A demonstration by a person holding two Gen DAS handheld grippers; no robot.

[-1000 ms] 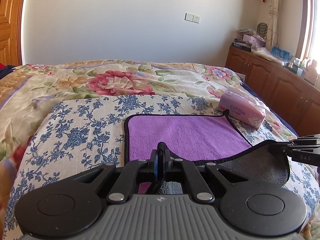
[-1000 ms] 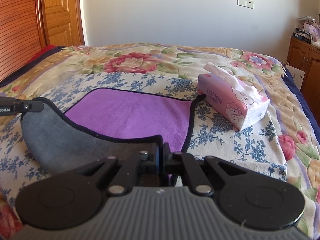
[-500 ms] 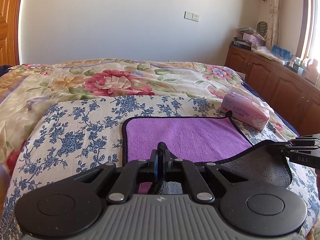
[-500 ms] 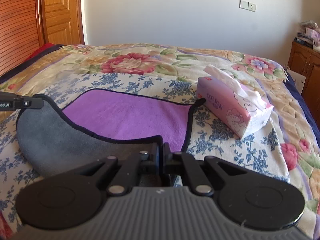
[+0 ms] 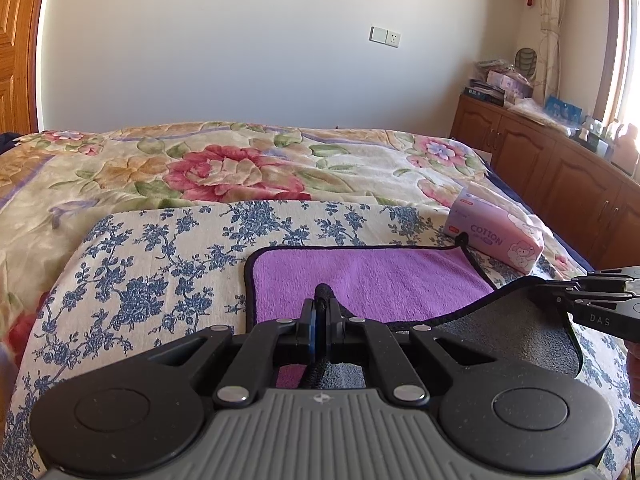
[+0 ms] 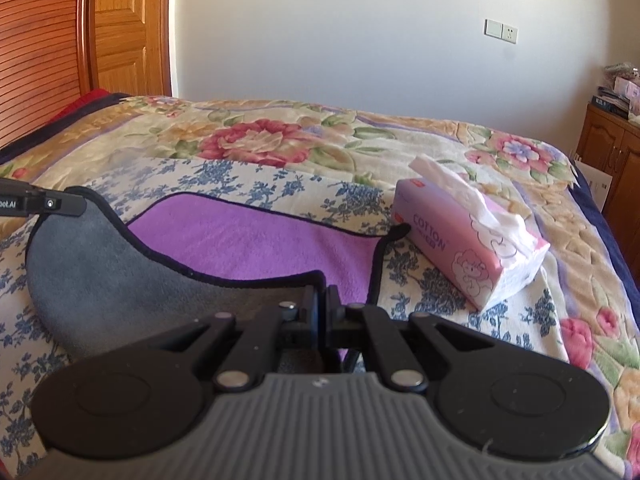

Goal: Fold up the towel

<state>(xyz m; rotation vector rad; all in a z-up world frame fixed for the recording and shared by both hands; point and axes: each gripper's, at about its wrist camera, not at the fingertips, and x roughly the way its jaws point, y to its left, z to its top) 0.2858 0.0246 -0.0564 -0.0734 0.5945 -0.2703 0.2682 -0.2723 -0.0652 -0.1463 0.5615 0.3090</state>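
A towel, purple [image 5: 372,276] on one face and grey on the other with a black hem, lies on a blue-flowered cloth on the bed. Its near edge is lifted and folded forward, so the grey underside [image 6: 104,272] shows. My left gripper [image 5: 320,300] is shut on the near left corner. My right gripper [image 6: 322,300] is shut on the near right corner. Each gripper also shows in the other's view: the right one [image 5: 576,294], the left one [image 6: 76,204]. The far edge rests flat.
A pink tissue box [image 6: 468,240] stands just right of the towel's far right corner. The blue-flowered cloth [image 5: 160,272] lies on a floral quilt [image 5: 224,168]. Wooden cabinets [image 5: 560,176] stand at the right, a wooden door [image 6: 124,24] at the left.
Both grippers have carried the held near edge forward over the purple face. Less purple shows and the tissue box looks nearer in the right wrist view.
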